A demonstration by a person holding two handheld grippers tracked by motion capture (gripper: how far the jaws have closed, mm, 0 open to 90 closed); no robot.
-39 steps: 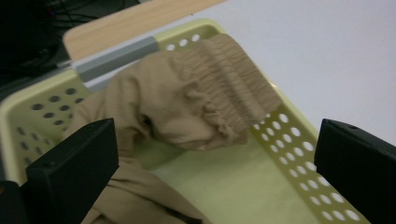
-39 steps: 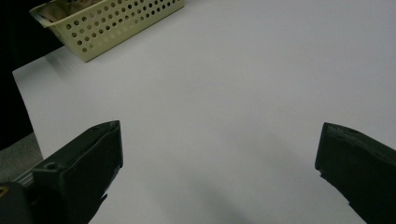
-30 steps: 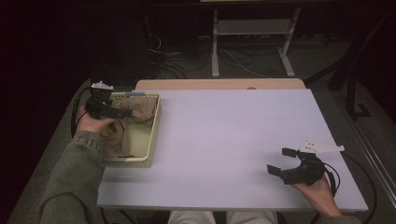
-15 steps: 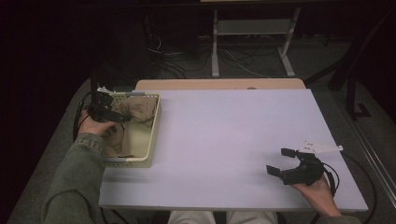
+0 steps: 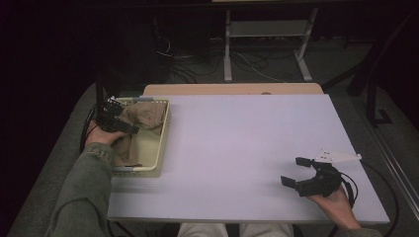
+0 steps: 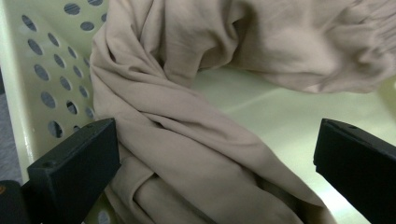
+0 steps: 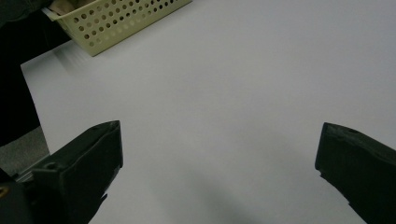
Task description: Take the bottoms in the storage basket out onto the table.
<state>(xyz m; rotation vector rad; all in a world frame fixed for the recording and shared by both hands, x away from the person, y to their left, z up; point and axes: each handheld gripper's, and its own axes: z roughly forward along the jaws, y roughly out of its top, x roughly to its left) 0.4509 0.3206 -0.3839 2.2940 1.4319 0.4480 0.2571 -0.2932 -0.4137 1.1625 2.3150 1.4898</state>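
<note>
Left gripper point(image 6: 215, 154) dips wide open into the perforated cream plastic basket point(image 5: 164, 129) at nine o'clock, straddling the crumpled beige cloth point(image 6: 187, 140) to grab it, while the right gripper point(image 5: 300, 174) waits open and empty at four o'clock.

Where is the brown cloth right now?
The brown cloth lies in the yellow basket at the table's left edge in the high view, under the open left tool.

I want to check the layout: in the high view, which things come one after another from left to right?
Left gripper → beige cloth in the basket → bare table → right gripper.
</note>
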